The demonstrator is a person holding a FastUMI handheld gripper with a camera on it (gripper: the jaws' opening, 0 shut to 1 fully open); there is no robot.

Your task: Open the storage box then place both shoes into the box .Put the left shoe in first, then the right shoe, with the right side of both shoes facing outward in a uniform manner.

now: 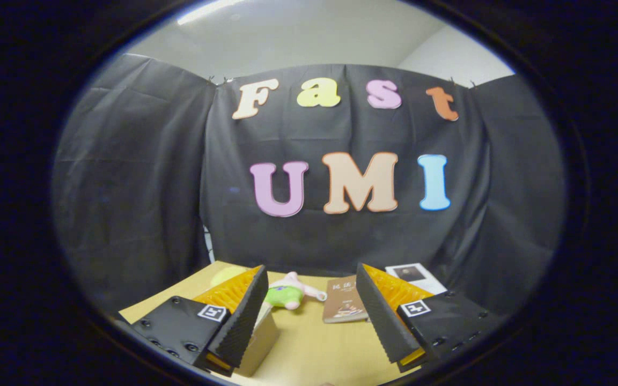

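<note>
My gripper (311,279) is held high above a wooden table (314,348), open, with nothing between its two black-padded fingers (244,316). A light cardboard-coloured box (259,343) pokes out from under the left finger, mostly hidden by it; I cannot tell whether it is the storage box. I see no shoes from this height.
Beyond the fingers, a small plush toy (287,294) in a green top lies on the table. A brown book (344,306) lies to its right, by the right finger. A white booklet (413,276) lies farther back right. The black cloth wall stands close behind the table.
</note>
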